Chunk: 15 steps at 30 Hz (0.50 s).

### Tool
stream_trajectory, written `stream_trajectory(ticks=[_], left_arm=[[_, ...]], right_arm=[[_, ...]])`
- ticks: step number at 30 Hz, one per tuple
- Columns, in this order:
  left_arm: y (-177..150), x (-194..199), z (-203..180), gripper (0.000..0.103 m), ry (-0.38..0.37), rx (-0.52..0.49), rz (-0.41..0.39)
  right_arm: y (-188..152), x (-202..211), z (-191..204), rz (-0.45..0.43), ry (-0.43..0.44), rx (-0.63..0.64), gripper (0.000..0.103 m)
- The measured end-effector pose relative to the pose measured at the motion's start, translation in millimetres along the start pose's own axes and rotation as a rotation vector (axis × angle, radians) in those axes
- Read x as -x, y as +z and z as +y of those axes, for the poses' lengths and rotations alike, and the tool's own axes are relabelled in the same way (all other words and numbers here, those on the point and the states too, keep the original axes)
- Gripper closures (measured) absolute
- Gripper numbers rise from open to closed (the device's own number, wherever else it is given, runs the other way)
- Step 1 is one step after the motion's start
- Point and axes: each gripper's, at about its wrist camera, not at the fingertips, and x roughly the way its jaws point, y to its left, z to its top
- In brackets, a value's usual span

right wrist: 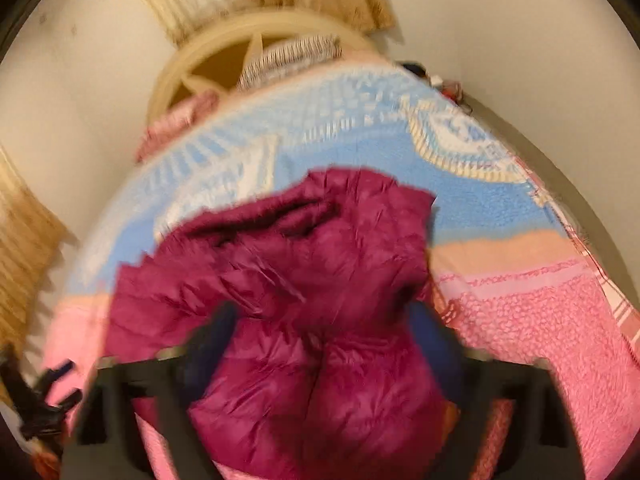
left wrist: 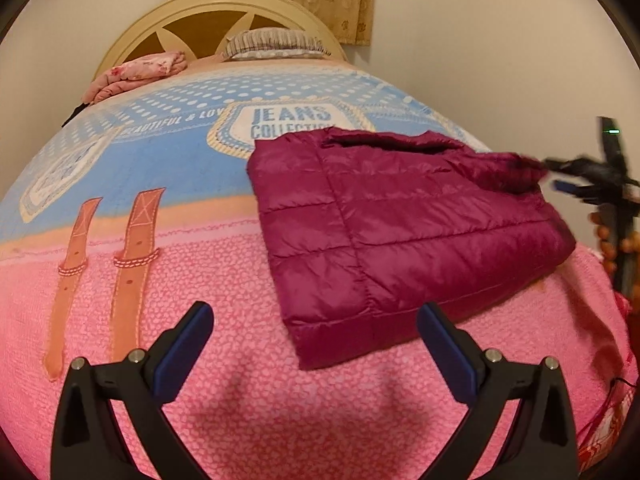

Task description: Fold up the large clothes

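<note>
The left gripper (left wrist: pixel 316 332) hangs above the pink part of the blanket (left wrist: pixel 200 264) with its jaws spread wide and nothing between them; its blue-padded fingertips (left wrist: pixel 200 320) touch no cloth. The right gripper (right wrist: pixel 320 340) is blurred in its own view, but its jaws sit either side of a bunched mass of the magenta quilted down jacket (right wrist: pixel 312 280), pressing on the fabric — gripping it. In the left wrist view that gripper (left wrist: pixel 560 176) pinches the jacket's (left wrist: pixel 400 220) far right corner and lifts it off the bed. The rest of the jacket lies folded flat on the blanket's right half, its long axis running from the near edge toward the cream headboard (left wrist: pixel 216 12) — collar end farthest away.
</note>
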Motion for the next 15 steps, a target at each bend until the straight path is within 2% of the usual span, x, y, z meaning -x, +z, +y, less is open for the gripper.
stream_trajectory(ticks=[5,8,11,14,15], left_arm=[[9,-16,0,0.000,0.108,0.004,0.037],[13,-20,-2,0.000,0.162,-0.011,0.046],[17,-19,-3,0.000,0.137,-0.012,0.035],[27,-17,1,0.000,0.069,0.022,0.013],[34,-19,6,0.000,0.025,0.053,0.013]], right_arm=[[-2,23,-8,-0.016,0.057,-0.040,0.012],[-12,27,-7,-0.007,0.029,0.004,0.012],[-22,33,-8,-0.018,-0.019,0.032,0.012],[-26,44,-12,-0.056,-0.032,0.052,0.012],[-25,46,-14,-0.064,-0.030,0.057,0.012]])
